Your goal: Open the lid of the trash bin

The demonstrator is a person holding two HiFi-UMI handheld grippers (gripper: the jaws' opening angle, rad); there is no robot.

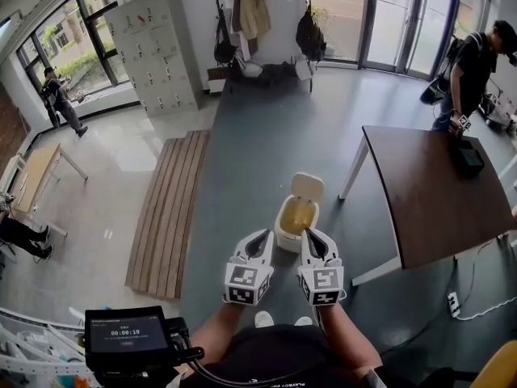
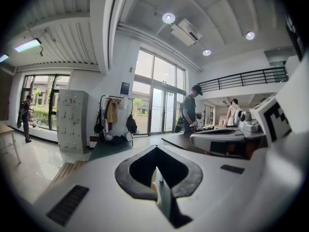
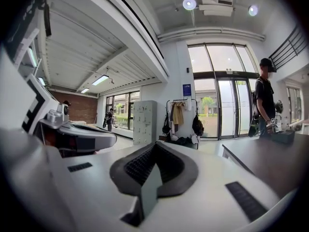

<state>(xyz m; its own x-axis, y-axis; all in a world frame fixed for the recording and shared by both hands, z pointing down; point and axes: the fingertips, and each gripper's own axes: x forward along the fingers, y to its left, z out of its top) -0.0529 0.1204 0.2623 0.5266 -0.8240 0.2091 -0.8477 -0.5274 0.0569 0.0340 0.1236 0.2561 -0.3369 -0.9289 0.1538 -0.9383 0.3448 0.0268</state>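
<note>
A small cream trash bin stands on the grey floor, seen only in the head view. Its lid is tilted up at the far side, and the yellowish inside shows. My left gripper is shut, its tip just left of the bin's near rim. My right gripper is shut too, its tip at the near right rim. In the left gripper view the left gripper points level into the room with nothing between its closed jaws. The right gripper looks the same in its own view.
A dark brown table on white legs stands right of the bin. Wooden slats lie on the floor to the left. Lockers and a coat rack line the back wall. One person stands by the table, another by the left window.
</note>
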